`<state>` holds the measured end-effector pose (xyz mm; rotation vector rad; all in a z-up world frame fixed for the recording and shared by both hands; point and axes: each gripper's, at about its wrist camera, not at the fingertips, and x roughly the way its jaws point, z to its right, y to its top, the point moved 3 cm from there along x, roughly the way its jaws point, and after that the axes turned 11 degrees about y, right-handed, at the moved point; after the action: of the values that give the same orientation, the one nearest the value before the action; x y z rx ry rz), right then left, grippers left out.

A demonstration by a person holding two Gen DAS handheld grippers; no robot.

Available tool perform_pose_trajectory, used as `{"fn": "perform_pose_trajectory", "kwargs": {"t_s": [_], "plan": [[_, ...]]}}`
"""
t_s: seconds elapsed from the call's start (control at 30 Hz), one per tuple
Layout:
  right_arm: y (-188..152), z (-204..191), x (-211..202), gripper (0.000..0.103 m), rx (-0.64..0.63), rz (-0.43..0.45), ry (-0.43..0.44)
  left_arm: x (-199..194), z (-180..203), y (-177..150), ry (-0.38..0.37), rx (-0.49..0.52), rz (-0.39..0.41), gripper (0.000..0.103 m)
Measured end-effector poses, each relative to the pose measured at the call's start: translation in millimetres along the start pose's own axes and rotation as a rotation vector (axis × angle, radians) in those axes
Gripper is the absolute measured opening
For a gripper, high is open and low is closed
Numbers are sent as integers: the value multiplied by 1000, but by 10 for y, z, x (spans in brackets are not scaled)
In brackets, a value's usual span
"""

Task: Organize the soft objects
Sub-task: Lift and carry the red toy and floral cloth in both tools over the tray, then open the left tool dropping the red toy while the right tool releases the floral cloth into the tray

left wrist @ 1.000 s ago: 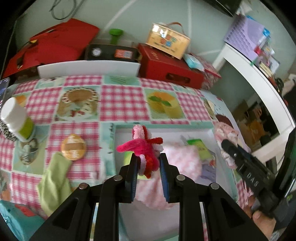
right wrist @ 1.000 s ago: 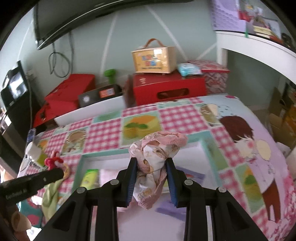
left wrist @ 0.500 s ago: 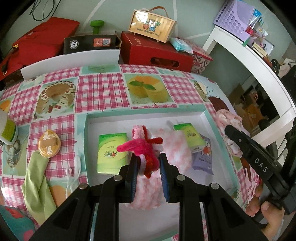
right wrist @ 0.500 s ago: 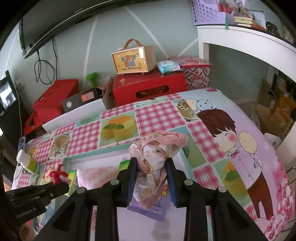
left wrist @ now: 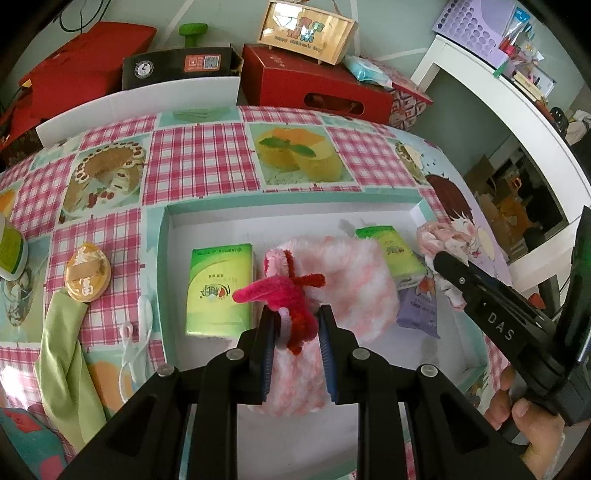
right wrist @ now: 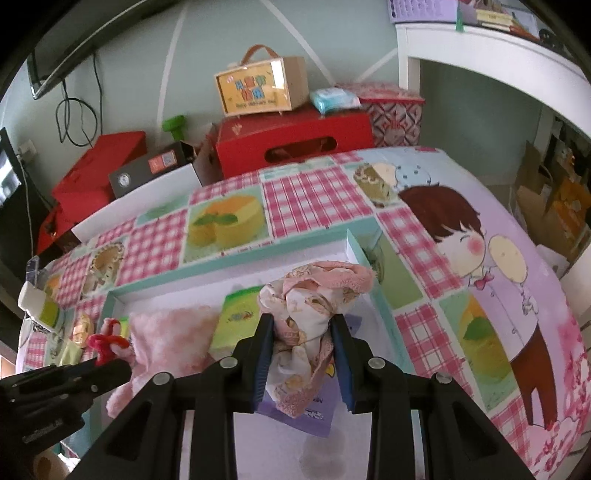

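Observation:
My left gripper [left wrist: 295,314] is shut on a pink and red fuzzy pipe-cleaner toy [left wrist: 286,291], held above the shallow white tray [left wrist: 295,218] with a teal rim. My right gripper [right wrist: 303,325] is shut on a bunched pink patterned cloth [right wrist: 314,295], over the tray's right part [right wrist: 236,258]. Inside the tray lie a fluffy pink towel [left wrist: 351,280], two green tissue packs [left wrist: 219,288] [left wrist: 400,253] and a purple packet [left wrist: 419,310]. The right gripper with its cloth [left wrist: 441,242] shows at the right of the left wrist view; the left gripper with its toy [right wrist: 107,336] shows low left in the right wrist view.
On the checked tablecloth left of the tray lie a green cloth [left wrist: 64,347], a round gold packet [left wrist: 86,273], a white mask strap [left wrist: 138,343] and a white bottle [left wrist: 9,247]. Red boxes [left wrist: 314,88] and a yellow carry box [left wrist: 306,31] stand behind the table. A white desk [left wrist: 517,110] is at right.
Both grippers have sunk toward the tray and come over it, each keeping its hold. More of the tray's inside and its tissue packs now shows in both views.

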<state>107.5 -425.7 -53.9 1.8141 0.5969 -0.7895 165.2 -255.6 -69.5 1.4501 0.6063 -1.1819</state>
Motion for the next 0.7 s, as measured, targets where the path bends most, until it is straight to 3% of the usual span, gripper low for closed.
{"fn": "perform_pose_trajectory", "kwargs": {"t_s": [0.7], "plan": [[-102,59,243,34,15,-86,-27,207,98,-76,38,42,-83,23]]}}
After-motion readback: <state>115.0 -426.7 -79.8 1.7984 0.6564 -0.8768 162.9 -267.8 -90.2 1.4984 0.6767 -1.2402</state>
